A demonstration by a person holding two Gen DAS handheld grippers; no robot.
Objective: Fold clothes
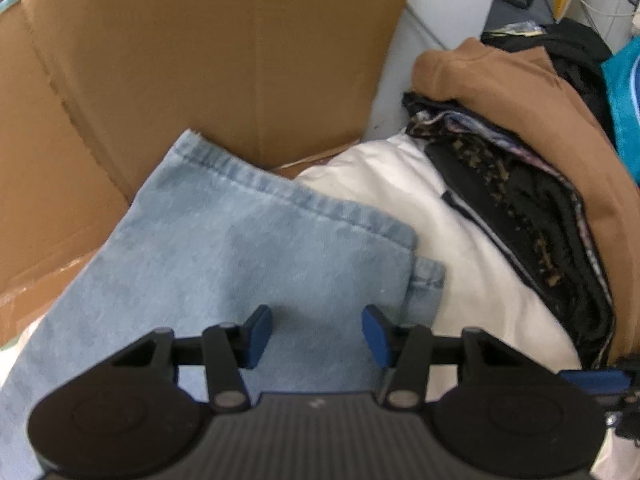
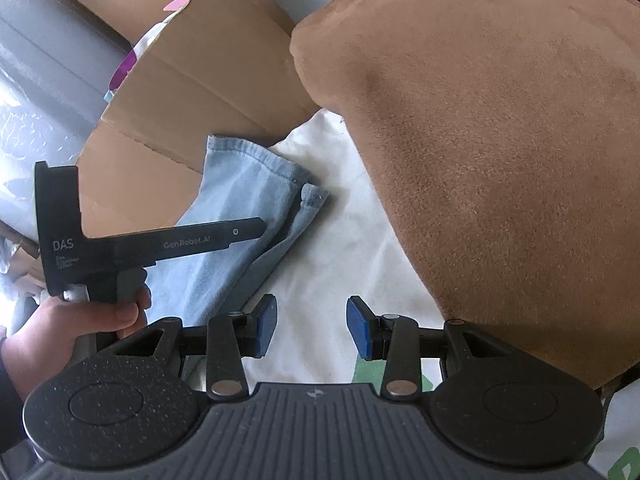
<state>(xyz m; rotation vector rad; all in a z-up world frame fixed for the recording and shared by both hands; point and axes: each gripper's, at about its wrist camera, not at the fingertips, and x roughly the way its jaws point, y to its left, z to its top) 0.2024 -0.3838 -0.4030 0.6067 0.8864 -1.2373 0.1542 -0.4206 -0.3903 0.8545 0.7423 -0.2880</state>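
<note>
Jeans [image 1: 224, 248]: light-blue denim, legs laid one over the other, hems pointing toward the cardboard box [image 1: 180, 52]. They lie flat on a white cloth [image 1: 400, 200], hem corner reaching the foot of the box wall. From the right wrist view the jeans [image 2: 248, 200] run as a long narrow strip, lower leg edge peeking out under the upper one.

Handling, as judged: denim is fairly heavy for cloth, soft but with body; creases hold, stitched hems are thick and stiff. Not slippery, not fragile. Best hold is likely the doubled hem or the side seam, pinching both layers together so the legs do not slide apart. A pinch mid-panel would probably lift one layer only.

Left hand-held gripper [image 1: 316, 334]: jaws spread, hovering over the denim below the hems, nothing between the pads; contact with the cloth cannot be confirmed. A person's hand [image 2: 80, 320] grips its handle.

Right hand-held gripper [image 2: 312, 326]: jaws spread, empty, over the white cloth just beside the jeans' edge.

Surroundings: brown garment [image 2: 500, 140] heaped to the right, topping a stack of dark folded clothes [image 1: 520, 216]; a teal item [image 1: 624, 100] beyond.
</note>
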